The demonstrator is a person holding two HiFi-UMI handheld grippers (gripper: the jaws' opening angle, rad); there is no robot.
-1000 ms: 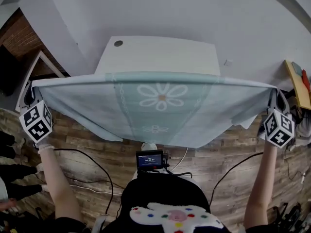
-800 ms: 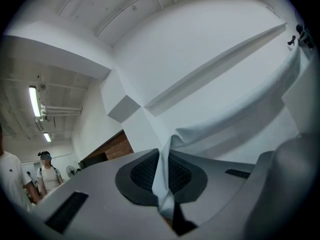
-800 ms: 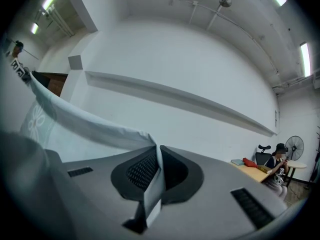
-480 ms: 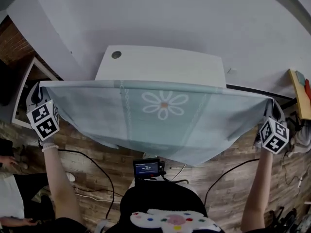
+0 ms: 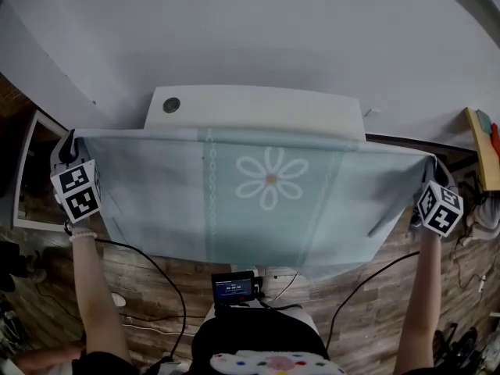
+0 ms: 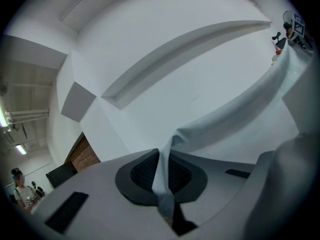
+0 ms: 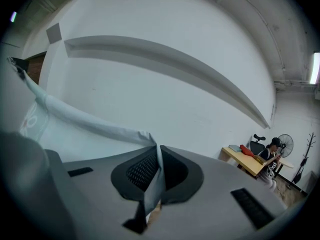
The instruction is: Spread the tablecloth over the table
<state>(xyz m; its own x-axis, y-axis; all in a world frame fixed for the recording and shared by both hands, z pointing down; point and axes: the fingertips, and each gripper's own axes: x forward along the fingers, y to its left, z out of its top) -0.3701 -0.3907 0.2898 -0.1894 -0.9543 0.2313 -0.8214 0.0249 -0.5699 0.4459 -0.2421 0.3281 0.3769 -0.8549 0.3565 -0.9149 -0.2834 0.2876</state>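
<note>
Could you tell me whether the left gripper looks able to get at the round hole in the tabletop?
Probably not: the left gripper is shut on a corner of the tablecloth, though the hole lies uncovered beyond it.

No text can be read in any view. The small black device with a lit bluish screen [image 5: 237, 287], low in the head view in front of the person, shows a row of pale characters too small to make out. The white left marker cube [image 5: 78, 192] and white right marker cube [image 5: 439, 208] carry black-and-white square code patterns, not letters or numbers.
</note>
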